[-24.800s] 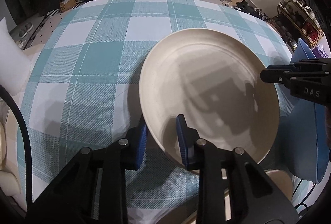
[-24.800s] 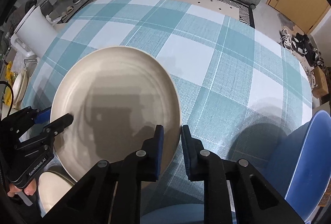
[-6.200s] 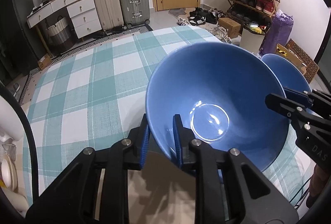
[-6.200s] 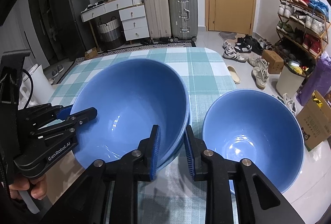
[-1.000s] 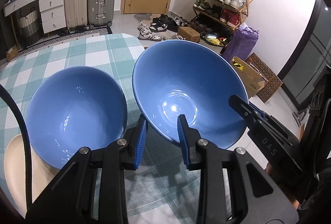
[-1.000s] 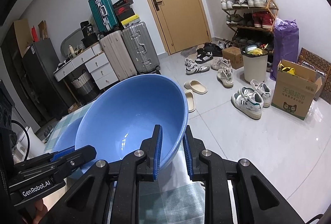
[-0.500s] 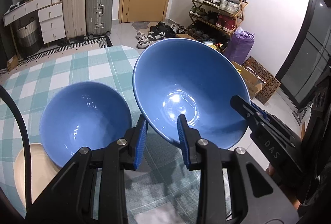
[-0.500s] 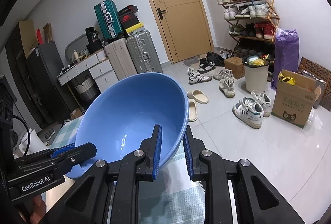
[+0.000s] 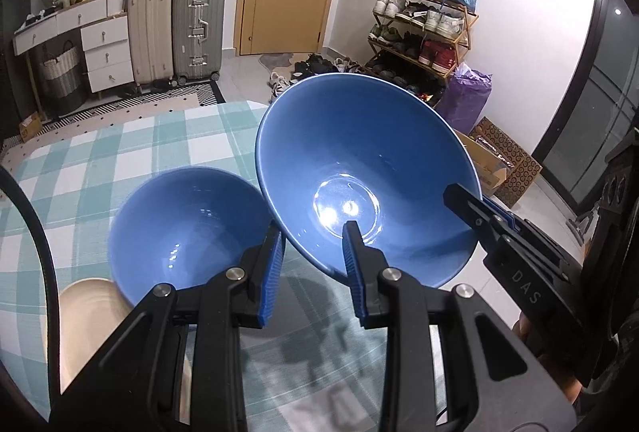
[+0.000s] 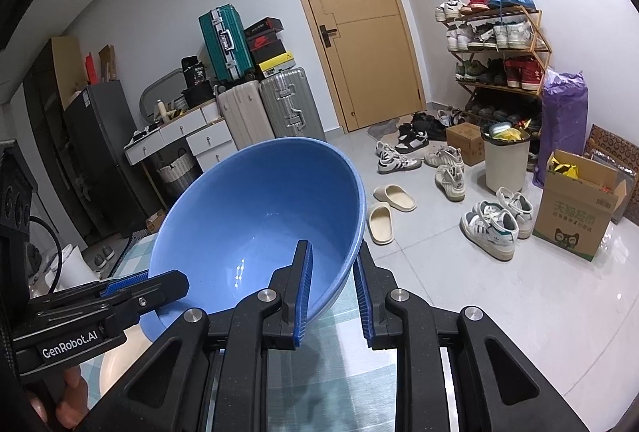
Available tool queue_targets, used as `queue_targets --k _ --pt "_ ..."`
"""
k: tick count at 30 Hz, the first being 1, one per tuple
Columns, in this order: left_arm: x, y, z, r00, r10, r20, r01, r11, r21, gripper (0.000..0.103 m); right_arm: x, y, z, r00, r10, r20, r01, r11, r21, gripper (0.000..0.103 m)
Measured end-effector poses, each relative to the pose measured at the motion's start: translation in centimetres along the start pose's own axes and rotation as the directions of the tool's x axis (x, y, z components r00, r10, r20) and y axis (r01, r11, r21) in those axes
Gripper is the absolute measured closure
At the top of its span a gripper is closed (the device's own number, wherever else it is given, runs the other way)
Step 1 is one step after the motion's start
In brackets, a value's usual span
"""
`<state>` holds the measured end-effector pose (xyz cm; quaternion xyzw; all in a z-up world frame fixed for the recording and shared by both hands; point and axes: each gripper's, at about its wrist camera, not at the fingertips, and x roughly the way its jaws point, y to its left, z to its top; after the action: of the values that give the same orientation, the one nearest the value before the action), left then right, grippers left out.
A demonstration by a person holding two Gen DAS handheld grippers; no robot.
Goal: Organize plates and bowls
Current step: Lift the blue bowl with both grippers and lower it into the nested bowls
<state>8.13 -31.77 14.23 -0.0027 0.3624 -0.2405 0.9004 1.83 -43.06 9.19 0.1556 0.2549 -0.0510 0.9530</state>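
Item one: a large blue bowl [image 9: 367, 172], held clear of the desk [image 9: 80, 160] and tipped toward the cameras, carried by both tools at once. The left gripper [image 9: 313, 264] has its jaws clamped on the near rim at about 6 o'clock of the bowl in the left wrist view; the right gripper [image 10: 331, 284] has its jaws clamped on the rim at the bowl's right edge, around 4 o'clock in that same view. Item two: a second blue bowl [image 9: 187, 228], upright on the checked cloth, sitting at 8 o'clock of the lifted one, just beside it; whether their rims touch cannot be told. Item three: a cream plate [image 9: 86, 316], partly tucked under the resting bowl at its 7 o'clock, on the desk's near edge. Status, as a judgement: the plate looks placed with one bowl set on or against it; the lifted bowl is the piece in transit, most likely bound for nesting into its twin. Remaining: lowering, release. No other crockery shows.
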Motion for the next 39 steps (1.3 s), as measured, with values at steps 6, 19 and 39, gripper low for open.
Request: queue_targets --k 6,19,39 --pt "-2.3 1.1 0.2 1.000 0.015 0.024 -0.014 1.000 -0.017 0.077 0.0 1.2 0.1 1.000 0.024 0.003 -0.024 1.000 -0.014 0.082" --pt "-5.9 2.9 -0.7 0.998 0.041 0.044 -0.040 0.998 -0.039 0.077 -0.3 3.9 -0.4 0.997 0.076 -0.002 -0.076 0.996 -0.051 0.081" --pt "-5.1 7.6 -2.5 0.998 0.062 0.014 -0.060 0.993 -0.104 0.077 2.2 7.5 -1.9 0.990 0.132 -0.055 -0.136 0.987 -0.088 0.081"
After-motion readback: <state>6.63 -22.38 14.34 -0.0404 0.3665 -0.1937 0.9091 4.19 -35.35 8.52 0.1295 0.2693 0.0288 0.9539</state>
